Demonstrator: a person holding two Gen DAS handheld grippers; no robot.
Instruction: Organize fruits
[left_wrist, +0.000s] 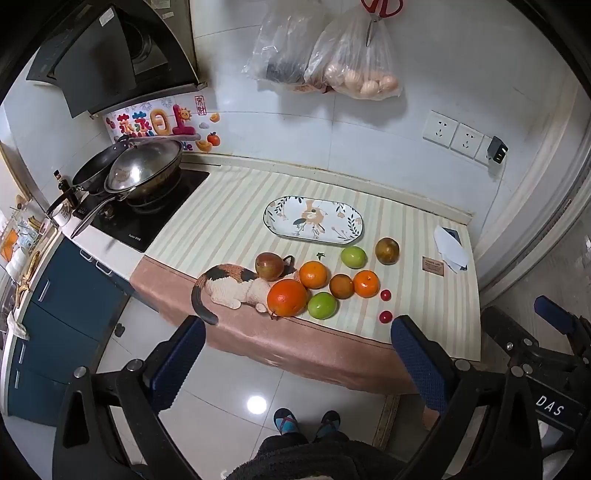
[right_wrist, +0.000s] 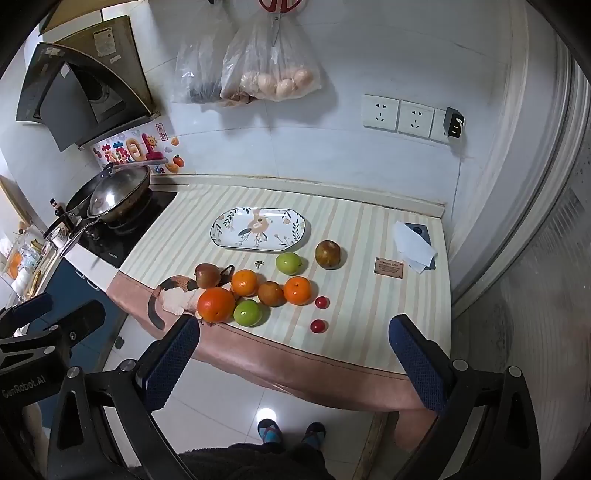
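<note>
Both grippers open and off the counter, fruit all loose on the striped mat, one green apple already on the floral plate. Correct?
Not quite: the floral plate holds nothing in the right wrist view. Both green apples sit on the striped mat. Left gripper and right gripper are open, off the counter.

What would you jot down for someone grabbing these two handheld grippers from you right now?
Left gripper and right gripper: both open, empty, held off the counter's near edge.
Floral plate: bare, at the back of the striped mat.
Fruit lies loose in front of it: big orange, green apples, two cherry tomatoes, others.
Done: nothing. Left: probably move all the fruit onto the plate.
</note>
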